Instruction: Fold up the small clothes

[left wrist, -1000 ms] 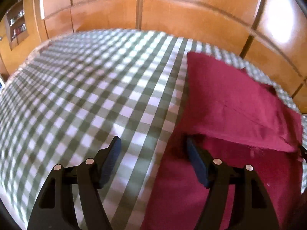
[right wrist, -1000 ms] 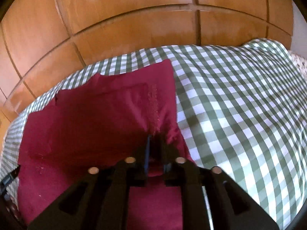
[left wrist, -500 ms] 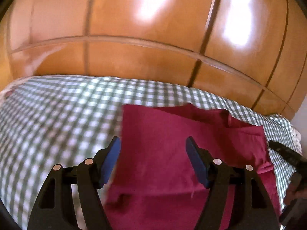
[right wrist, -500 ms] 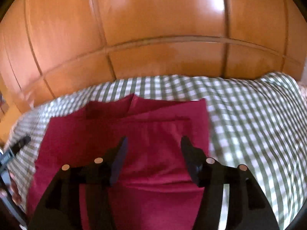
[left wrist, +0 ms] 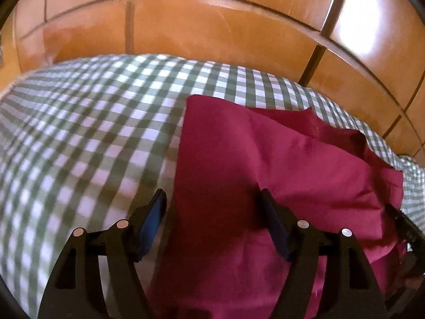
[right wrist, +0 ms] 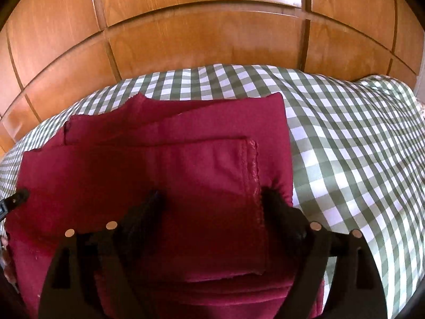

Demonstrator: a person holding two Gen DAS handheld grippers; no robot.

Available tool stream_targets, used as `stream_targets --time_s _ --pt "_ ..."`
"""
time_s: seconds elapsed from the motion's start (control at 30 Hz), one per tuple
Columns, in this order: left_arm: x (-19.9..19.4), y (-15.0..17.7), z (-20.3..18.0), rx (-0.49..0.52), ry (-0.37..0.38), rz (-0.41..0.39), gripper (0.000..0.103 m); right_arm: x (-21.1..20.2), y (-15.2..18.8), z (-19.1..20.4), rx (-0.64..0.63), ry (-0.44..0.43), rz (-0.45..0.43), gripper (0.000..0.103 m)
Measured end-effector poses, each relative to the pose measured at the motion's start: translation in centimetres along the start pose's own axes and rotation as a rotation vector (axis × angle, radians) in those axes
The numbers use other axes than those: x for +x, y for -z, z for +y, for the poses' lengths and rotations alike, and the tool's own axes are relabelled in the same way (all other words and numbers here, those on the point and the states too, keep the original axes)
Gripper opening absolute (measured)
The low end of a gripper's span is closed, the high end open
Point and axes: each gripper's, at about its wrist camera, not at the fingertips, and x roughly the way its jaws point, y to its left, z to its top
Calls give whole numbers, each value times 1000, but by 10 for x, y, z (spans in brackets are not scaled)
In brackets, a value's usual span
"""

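A dark red garment (left wrist: pixel 239 172) (right wrist: pixel 172 175) lies folded in layers on a green-and-white checked cloth (left wrist: pixel 79 138) (right wrist: pixel 345 143). My left gripper (left wrist: pixel 212 212) hangs open over the garment's left edge, nothing pinched between its blue pads (left wrist: pixel 152 219). My right gripper (right wrist: pixel 211 207) hovers over the garment's right part, near a stitched hem (right wrist: pixel 252 175). Its jaws are opening and the fabric beneath is not pressed by them. The left gripper's tip (right wrist: pixel 14 199) shows at the left rim of the right wrist view. The right one's tip (left wrist: pixel 403 226) shows at the right rim of the left wrist view.
Glossy wooden panels (left wrist: pixel 212 26) (right wrist: pixel 212 34) rise just behind the far edge of the checked surface. Bare checked cloth spreads to the left of the garment in the left wrist view and to its right in the right wrist view.
My right gripper let go of the red fabric and its jaws spread wide. Both views shifted; the left gripper moved from the garment's side to over its left edge.
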Motion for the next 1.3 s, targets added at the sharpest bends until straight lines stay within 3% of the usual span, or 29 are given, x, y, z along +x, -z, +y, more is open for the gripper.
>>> stream_targets --time_s 0.17,0.27,0.43,0.63,0.9,1.1,1.3 --pt "-48 20 -5 31 -64 -91 78 -22 -5 9 -24 56 -21 93" --pt "-73 27 -13 96 -80 -157 78 -49 1 19 -38 21 -78 95" --pt "-92 35 -29 166 -72 -207 78 -67 21 44 -109 -3 -70 95" --pt "-101 41 -41 195 -48 -223 78 -65 30 46 -92 -7 -52 95" --pt "-79 46 -44 216 -53 -177 78 -54 29 41 -70 -17 -29 95" --pt "-31 50 -33 180 -66 -18 78 -38 35 35 -41 -53 -3 100" --pt "-30 53 -32 180 -73 -25 79 -39 37 37 -49 -39 -8 100"
